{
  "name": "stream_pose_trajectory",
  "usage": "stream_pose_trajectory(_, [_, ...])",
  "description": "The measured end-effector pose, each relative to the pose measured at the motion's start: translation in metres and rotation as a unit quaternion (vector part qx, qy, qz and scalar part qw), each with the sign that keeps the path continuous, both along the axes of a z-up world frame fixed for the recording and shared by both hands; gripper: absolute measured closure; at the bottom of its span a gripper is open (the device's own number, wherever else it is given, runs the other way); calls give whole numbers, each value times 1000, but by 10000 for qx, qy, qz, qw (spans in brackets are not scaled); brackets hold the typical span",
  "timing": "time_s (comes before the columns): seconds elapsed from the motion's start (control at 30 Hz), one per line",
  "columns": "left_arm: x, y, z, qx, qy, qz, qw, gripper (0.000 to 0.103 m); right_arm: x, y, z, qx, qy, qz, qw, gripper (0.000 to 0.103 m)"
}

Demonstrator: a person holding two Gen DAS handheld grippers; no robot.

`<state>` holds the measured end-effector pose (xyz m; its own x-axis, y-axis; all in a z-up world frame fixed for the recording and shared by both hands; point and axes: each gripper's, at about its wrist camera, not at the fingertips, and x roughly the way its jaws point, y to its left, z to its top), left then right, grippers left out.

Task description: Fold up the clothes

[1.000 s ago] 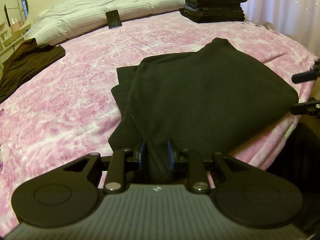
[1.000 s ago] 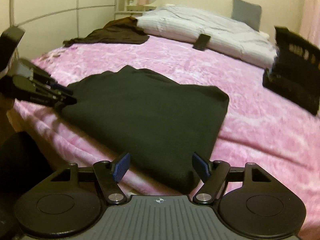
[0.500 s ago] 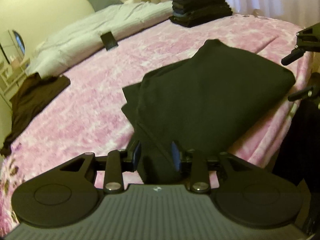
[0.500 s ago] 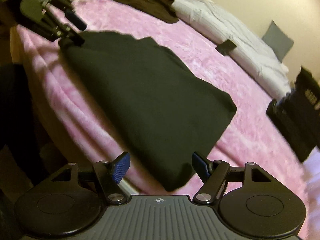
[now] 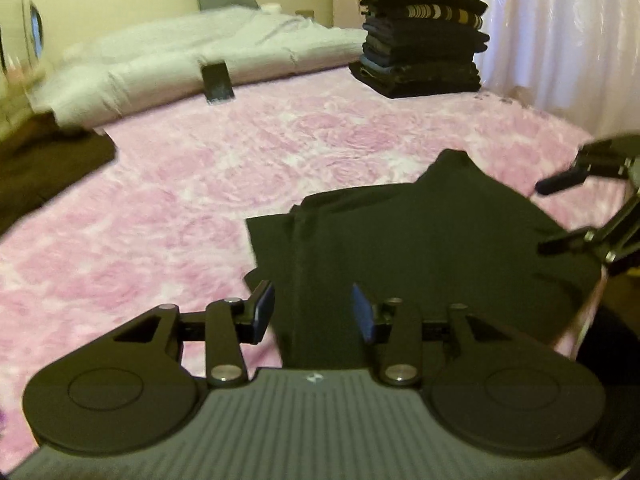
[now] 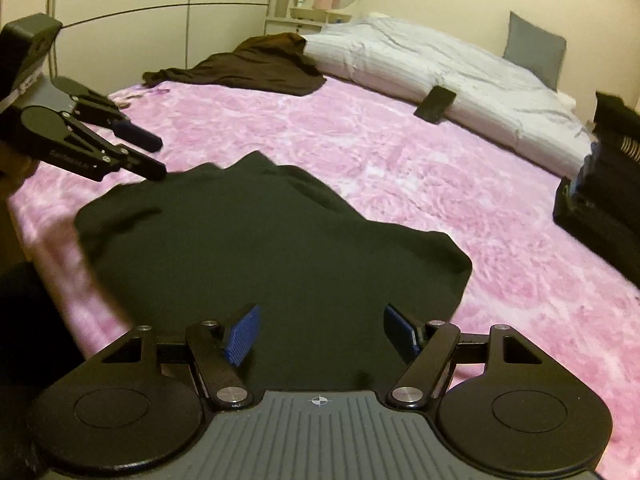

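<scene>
Left tongs (image 5: 312, 314) parted, blue pads well apart, nothing gripped; black garment (image 5: 420, 240) lying just ahead of and partly between the pads, its near edge under them. Seen from the right wrist view, same tongs (image 6: 156, 158) hovering at the garment's far left corner, tips just above the cloth, contact not certain.

Right tongs (image 6: 320, 330) spread wide as well, empty, with the garment (image 6: 260, 248) stretching forward from between the pads across the pink bedspread (image 6: 400, 152). From the left wrist view, right tongs (image 5: 548, 216) poised at the garment's right edge, open.

Farther ahead of the left tongs: brown garment (image 5: 48, 164) to the left, phone (image 5: 218, 80) against the white duvet (image 5: 192, 56), stack of folded clothes (image 5: 424, 56) beyond and to the right.

Judging by the compact, doubled shape: fold probably just laid down and released, or a fresh grip about to be taken. Next move likely calling for both tongs to close on the near corners, lift evenly, and carry the edge over for another fold, or else move the bundle toward the stack. Care needed to pinch every layer together, since loose under-layers show at the left side.
</scene>
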<state>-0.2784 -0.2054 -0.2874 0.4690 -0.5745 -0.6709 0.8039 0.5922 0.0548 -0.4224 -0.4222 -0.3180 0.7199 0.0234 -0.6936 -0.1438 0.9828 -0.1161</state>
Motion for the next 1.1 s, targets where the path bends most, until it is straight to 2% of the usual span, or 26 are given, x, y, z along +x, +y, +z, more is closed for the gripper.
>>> stream_pose_trajectory(0.13, [35,-18,-12,0,405,-141,9991,65,26,-17,-6,164,81,-159,9997,32])
stream_pose_trajectory(0.27, [70,-35,-23,0,808,-281,9963,65,48,-43,-13,258,95,-593,9979,32])
stream_pose_trajectory(0.43, [90,-62,-27,109,939,-488,9943,65,76,-88,-17,686,18,-1315,9889,32])
stream_pose_trajectory(0.6, [109,-88,-32,218,1068,-694,9916,65,93,-115,-23,1212,25,-1528,9808,32])
stream_pose_trajectory(0.67, [117,-99,-34,261,1120,-777,9903,70,98,-124,-28,1410,39,-1604,9769,32])
stream_pose_trajectory(0.7, [121,-104,-35,283,1146,-818,9896,80,99,-127,-30,1478,51,-1643,9753,32])
stream_pose_trajectory(0.73, [125,-109,-36,305,1172,-859,9889,87,99,-128,-32,1492,59,-1682,9744,46])
stream_pose_trajectory(0.77, [129,-115,-36,327,1196,-900,9882,89,98,-129,-34,1512,52,-1691,9739,59])
stream_pose_trajectory(0.8, [126,-115,-34,333,1082,-900,9895,98,96,-129,-35,1528,44,-1698,9735,80])
stream_pose_trajectory(0.83, [123,-114,-31,338,969,-900,9906,99,93,-128,-33,1469,-29,-1658,9752,98])
stream_pose_trajectory(0.97, [119,-96,-15,-33,704,-518,9962,99,81,-124,-23,1180,-362,-1575,9798,100])
stream_pose_trajectory(1.0, [118,-97,-18,0,701,-480,9964,99,80,-126,-23,1241,-406,-1599,9785,100])
stream_pose_trajectory(1.1, [121,-111,-37,433,723,-542,9950,99,85,-130,-37,1322,-198,-1655,9771,99])
